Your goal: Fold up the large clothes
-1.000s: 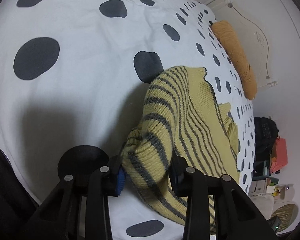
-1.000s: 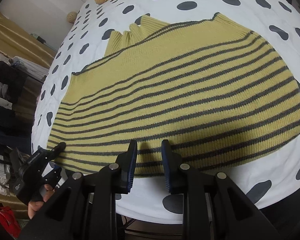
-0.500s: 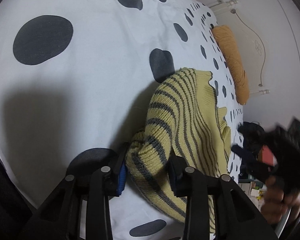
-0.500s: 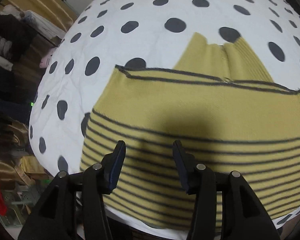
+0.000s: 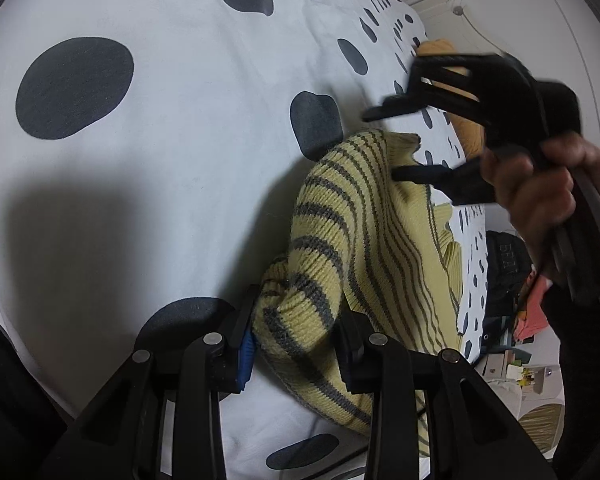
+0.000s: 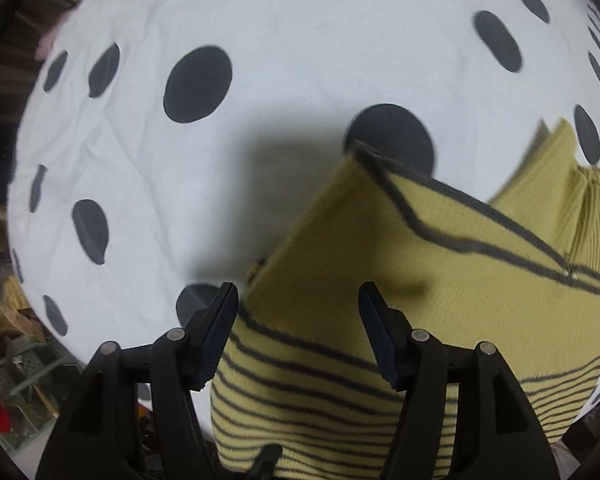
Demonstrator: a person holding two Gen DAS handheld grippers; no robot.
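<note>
A yellow knit sweater with dark grey stripes (image 5: 364,240) lies on a white bedspread with dark spots (image 5: 160,128). My left gripper (image 5: 296,332) is shut on a bunched corner of the sweater near the bed's edge. My right gripper (image 6: 298,328) is open and empty, hovering over the sweater (image 6: 440,280) near its folded corner. It also shows in the left wrist view (image 5: 388,144), held in a hand above the sweater, its jaws wide apart.
An orange knit pillow (image 5: 464,128) lies by the white headboard (image 5: 444,4). Dark clothes and boxes (image 5: 508,288) crowd the floor past the bed's right side. Hanging clothes and clutter (image 6: 0,320) line the bed's left edge in the right wrist view.
My right gripper opened wider and swung left over the sweater's folded corner, coming into the left wrist view. My left gripper kept its hold and moved little.
</note>
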